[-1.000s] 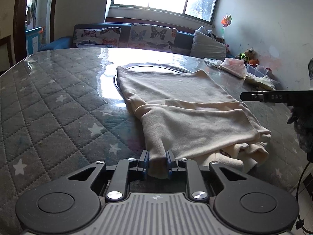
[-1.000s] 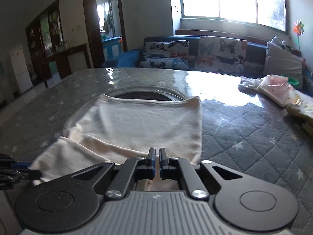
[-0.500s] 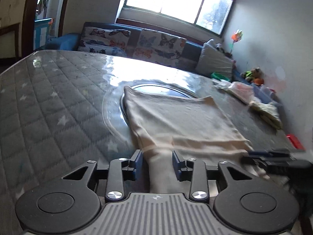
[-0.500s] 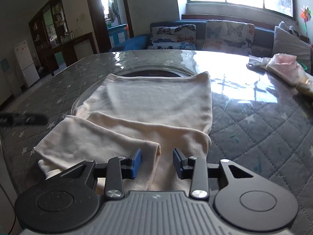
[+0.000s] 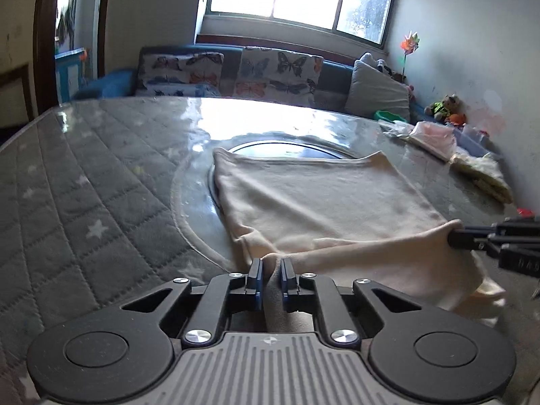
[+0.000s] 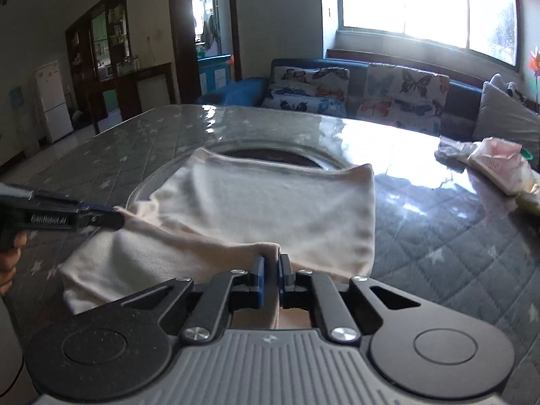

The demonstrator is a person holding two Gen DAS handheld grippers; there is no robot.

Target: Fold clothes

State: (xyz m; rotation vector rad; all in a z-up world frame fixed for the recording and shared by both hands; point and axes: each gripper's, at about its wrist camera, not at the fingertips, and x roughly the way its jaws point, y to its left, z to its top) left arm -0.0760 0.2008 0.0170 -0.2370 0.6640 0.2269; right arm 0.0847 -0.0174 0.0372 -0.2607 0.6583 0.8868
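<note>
Cloth point(image 5: 314, 199), partly folded on the surface point(image 5: 101, 182), is being gripped at its near edge by both closed tools point(image 5: 270, 266) point(image 6: 270, 263), one fold seemingly being left to finish.

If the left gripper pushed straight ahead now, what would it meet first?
Left gripper, shut on the cream knit garment, would likely plough into that garment's flat body just ahead; depth is uncertain.
</note>
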